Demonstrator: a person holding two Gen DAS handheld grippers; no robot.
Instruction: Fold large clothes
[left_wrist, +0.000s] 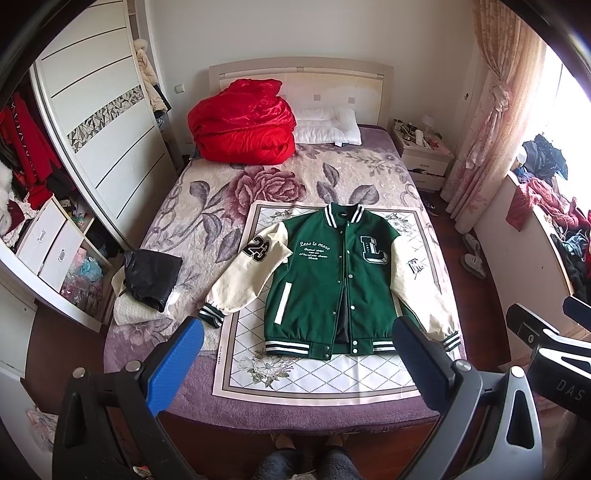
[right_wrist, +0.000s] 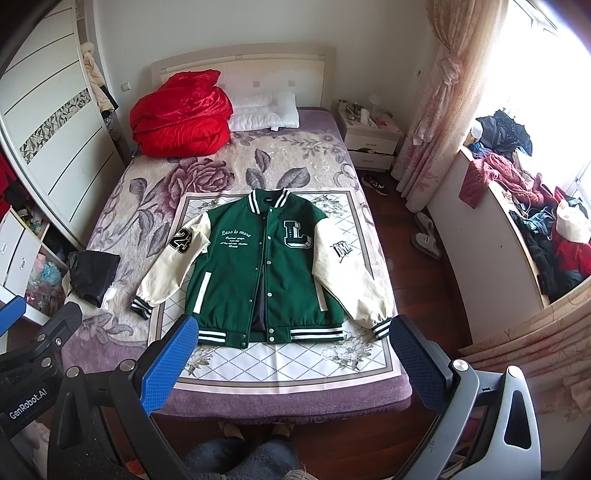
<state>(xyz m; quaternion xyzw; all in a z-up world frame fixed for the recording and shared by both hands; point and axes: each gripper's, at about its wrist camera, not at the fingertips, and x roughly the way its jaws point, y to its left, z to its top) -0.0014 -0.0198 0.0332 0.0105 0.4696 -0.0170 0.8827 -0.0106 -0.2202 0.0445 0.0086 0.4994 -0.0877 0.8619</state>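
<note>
While both tools hang above the foot of the bed, the lines below run outward.
Left gripper (left_wrist: 299, 363): fingers spread wide, grasping nothing.
Right gripper (right_wrist: 295, 360): fingers spread wide, grasping nothing.
Jacket (right_wrist: 266, 269): green with cream sleeves, laid flat and front up, number 23 on 1 sleeve.
Mat (right_wrist: 280, 360): lattice-patterned, under the jacket.
Bed (right_wrist: 122, 206): floral blanket, red quilt (right_wrist: 181, 114) by the headboard.

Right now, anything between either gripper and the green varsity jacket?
Nothing visible. Left gripper and right gripper hover open above the bed's foot; the green varsity jacket with cream sleeves lies flat on the patterned mat, unobstructed.
</note>
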